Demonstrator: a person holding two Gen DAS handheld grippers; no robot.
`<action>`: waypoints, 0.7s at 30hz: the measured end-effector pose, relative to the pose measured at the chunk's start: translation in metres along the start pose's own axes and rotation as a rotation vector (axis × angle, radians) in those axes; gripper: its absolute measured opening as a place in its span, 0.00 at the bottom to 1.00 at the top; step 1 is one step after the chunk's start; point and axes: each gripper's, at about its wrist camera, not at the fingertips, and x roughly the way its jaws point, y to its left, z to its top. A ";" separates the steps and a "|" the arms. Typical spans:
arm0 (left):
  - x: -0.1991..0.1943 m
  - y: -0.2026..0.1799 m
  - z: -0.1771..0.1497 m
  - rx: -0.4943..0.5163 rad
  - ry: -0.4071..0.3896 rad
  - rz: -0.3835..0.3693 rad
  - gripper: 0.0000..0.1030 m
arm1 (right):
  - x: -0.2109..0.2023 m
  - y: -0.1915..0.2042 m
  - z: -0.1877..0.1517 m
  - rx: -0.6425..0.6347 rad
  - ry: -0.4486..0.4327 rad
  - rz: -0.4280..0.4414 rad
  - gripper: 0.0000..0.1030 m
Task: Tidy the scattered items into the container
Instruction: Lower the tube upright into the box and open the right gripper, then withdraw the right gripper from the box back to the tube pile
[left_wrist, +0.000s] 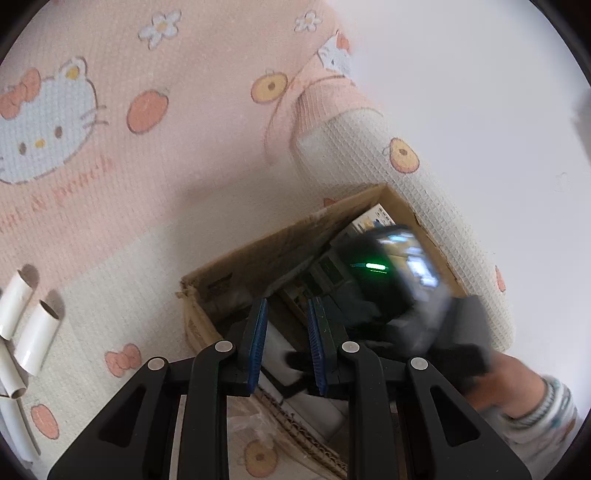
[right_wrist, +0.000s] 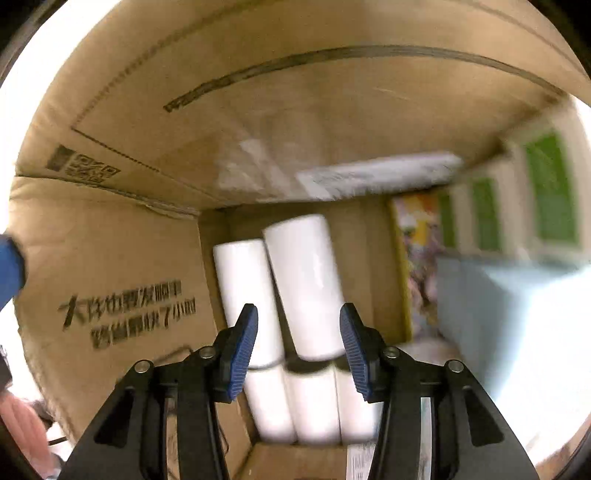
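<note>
A brown cardboard box (left_wrist: 255, 254) stands on the pink cartoon mat. My left gripper (left_wrist: 286, 341) is open and empty, hovering over the box's near corner. Several white paper tubes (left_wrist: 35, 332) lie on the mat at the far left. My right gripper (right_wrist: 297, 350) is open inside the box (right_wrist: 110, 258), jaws spread on either side of a white tube (right_wrist: 303, 280) that lies on other white tubes (right_wrist: 243, 284); no pad touches it. The right gripper body (left_wrist: 388, 280), blurred with a green light, shows over the box in the left wrist view.
A rolled-up part of the mat (left_wrist: 424, 177) borders the box's far side, with white floor (left_wrist: 480, 92) beyond. Inside the box are green-and-white packets (right_wrist: 546, 192), a colourful flat pack (right_wrist: 417, 258) and a pale blue box (right_wrist: 498, 306). A crumpled plastic wrap (left_wrist: 251, 424) lies by the box.
</note>
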 end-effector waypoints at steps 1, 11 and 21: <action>-0.003 0.000 -0.001 0.004 -0.016 0.010 0.25 | -0.007 0.001 -0.006 -0.001 -0.014 -0.007 0.42; -0.026 -0.001 -0.026 -0.033 -0.142 -0.052 0.61 | -0.070 0.011 -0.061 -0.015 -0.163 -0.052 0.43; -0.050 0.004 -0.056 -0.107 -0.204 -0.113 0.67 | -0.089 0.056 -0.093 -0.117 -0.280 -0.192 0.54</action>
